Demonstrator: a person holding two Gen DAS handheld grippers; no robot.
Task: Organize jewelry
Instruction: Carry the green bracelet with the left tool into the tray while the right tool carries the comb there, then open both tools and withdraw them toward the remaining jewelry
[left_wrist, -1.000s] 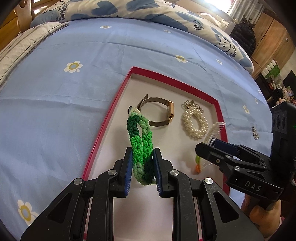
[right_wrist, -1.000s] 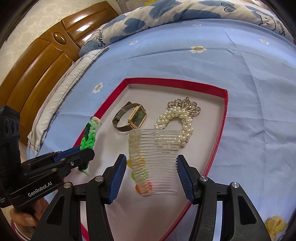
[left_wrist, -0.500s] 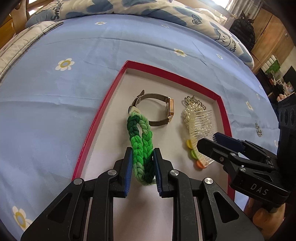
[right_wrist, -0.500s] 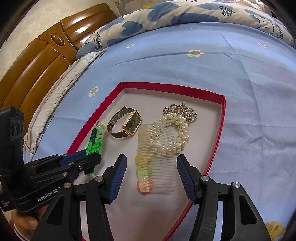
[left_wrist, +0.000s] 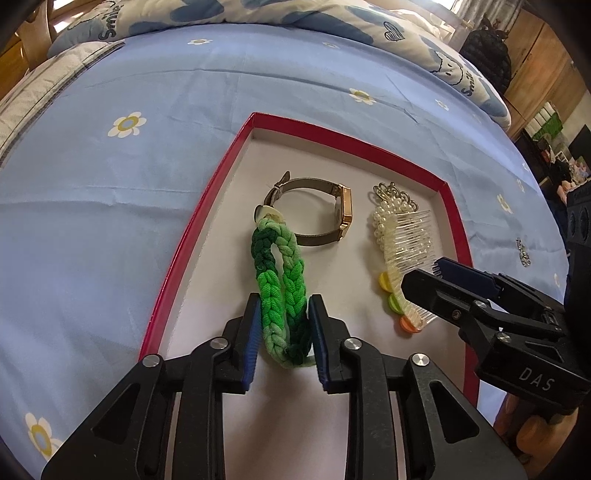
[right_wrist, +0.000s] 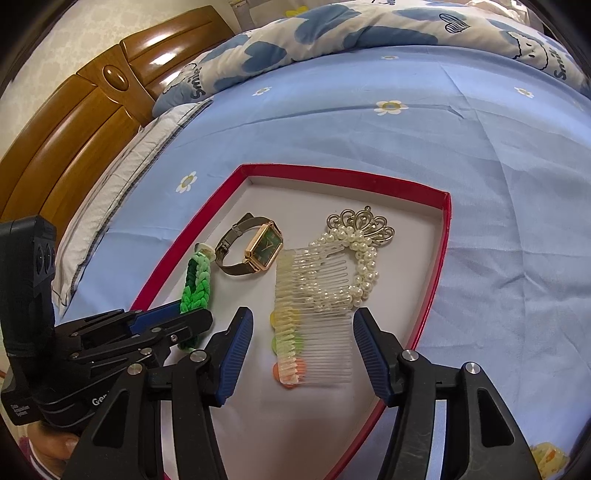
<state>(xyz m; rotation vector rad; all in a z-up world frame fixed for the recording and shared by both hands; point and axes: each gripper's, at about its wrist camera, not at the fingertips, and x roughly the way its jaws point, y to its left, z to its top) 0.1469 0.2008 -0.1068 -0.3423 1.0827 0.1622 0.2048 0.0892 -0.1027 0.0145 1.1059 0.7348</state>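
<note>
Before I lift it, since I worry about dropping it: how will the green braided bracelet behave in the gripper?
The green braided bracelet looks like soft woven cord, so it will probably droop beyond the left gripper. The braid seems grippy and light. Its pale clasp lies by the watch and might nudge it.

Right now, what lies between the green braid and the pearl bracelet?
The watch lies between the green braid and pearl bracelet, clearest in the right wrist view.

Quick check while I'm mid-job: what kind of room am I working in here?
Most likely a bedroom. The red tray sits on a bed covered with a blue daisy-print sheet, there's a wooden headboard behind, and a blue-and-white duvet is bunched at the far end.
</note>
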